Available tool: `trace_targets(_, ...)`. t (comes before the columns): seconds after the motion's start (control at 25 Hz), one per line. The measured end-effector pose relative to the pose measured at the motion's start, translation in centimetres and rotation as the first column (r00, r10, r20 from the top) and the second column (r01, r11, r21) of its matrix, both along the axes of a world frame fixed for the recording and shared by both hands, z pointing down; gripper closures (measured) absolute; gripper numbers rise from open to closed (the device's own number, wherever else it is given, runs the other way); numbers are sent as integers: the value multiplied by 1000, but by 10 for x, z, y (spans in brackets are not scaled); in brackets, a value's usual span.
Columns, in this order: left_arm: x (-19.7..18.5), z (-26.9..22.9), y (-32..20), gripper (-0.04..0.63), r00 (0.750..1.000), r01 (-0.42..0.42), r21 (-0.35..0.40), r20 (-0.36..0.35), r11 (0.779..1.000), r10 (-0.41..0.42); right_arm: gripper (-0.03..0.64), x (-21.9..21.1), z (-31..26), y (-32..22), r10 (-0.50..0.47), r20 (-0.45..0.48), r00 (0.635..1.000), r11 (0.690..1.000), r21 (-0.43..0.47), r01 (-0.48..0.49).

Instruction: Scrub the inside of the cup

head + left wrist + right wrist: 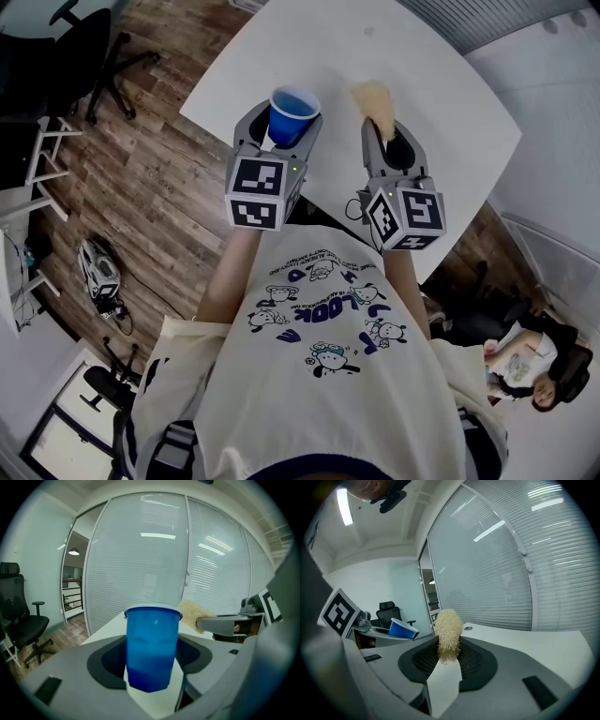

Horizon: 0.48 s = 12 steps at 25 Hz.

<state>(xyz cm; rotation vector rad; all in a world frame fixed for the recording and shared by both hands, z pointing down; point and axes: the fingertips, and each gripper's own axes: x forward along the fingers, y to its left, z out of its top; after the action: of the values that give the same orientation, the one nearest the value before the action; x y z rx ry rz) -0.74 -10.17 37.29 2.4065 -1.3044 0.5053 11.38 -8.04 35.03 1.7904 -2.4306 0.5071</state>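
One blue plastic cup (293, 112), one pale fibrous loofah scrubber (372, 98), one white rounded desk (441, 103), and two grey tongs: left tongs (281, 122), right tongs (387, 133).

Office interior, black swivel chair (18, 620) on castors, large white table (422, 84), wood-plank floor (159, 178), full-height glass partitions (140, 559) backed by closed slatted blinds, open doorway (75, 588) to a lit further room, strip light (344, 506) on white ceiling.

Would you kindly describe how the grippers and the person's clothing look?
The left gripper and right gripper are grey with dark pads, each bearing a cube of black-and-white markers. A black cable hangs by the right one. The T-shirt is cream, short-sleeved, with blue cartoons.
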Motion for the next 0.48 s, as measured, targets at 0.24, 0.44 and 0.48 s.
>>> trace_targets(0.24, 1, 3, 0, 272, 1000, -5, -12, 0, 1000, 5, 518, 3, 1, -1, 9, 8, 1000, 1000, 1, -9)
trace_targets(0.44, 4, 3, 0, 272, 1000, -11, -18, -8, 1000, 11, 518, 3, 2, -3, 10, 7, 1000, 1000, -2, -10)
trace_targets(0.48, 4, 3, 0, 272, 1000, -11, -19, -6, 1000, 11, 518, 3, 2, -3, 9, 7, 1000, 1000, -2, -9)
